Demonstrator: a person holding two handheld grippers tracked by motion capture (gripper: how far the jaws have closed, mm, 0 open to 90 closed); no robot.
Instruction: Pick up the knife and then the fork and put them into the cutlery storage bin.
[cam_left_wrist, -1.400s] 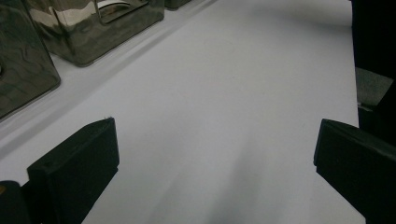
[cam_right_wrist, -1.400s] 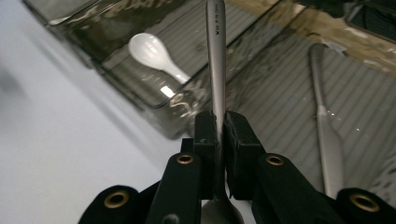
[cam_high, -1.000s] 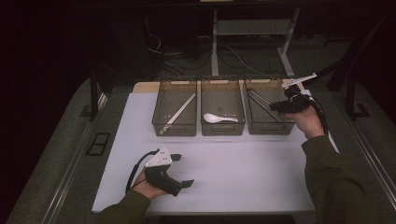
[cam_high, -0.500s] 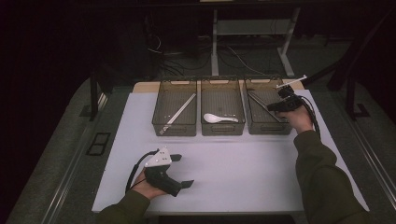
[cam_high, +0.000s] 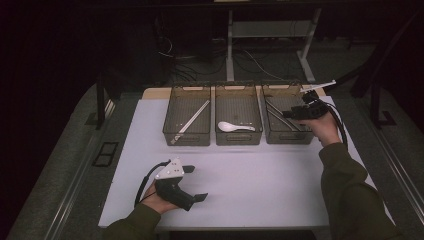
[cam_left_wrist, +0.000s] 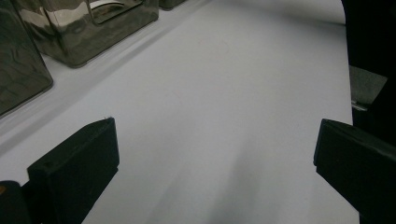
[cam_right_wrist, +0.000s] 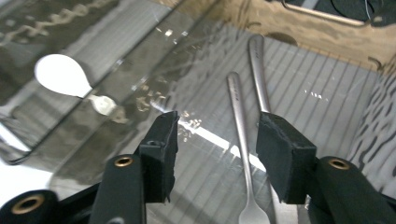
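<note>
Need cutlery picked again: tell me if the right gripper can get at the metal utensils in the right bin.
Probably yes. The right gripper hangs over the open-topped right bin, jaws just opened, with one metal utensil lying free between them and nothing covering it.

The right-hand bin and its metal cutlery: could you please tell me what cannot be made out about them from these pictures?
- Right gripper view: the ends of the two metal utensils in the right-hand bin are cut off by the bottom edge and a jaw; their kind is unclear.
- High view: the utensils are too small and dark, partly behind the gripper.
- Right gripper view: the white spoon is blurred through the bin walls.
</note>
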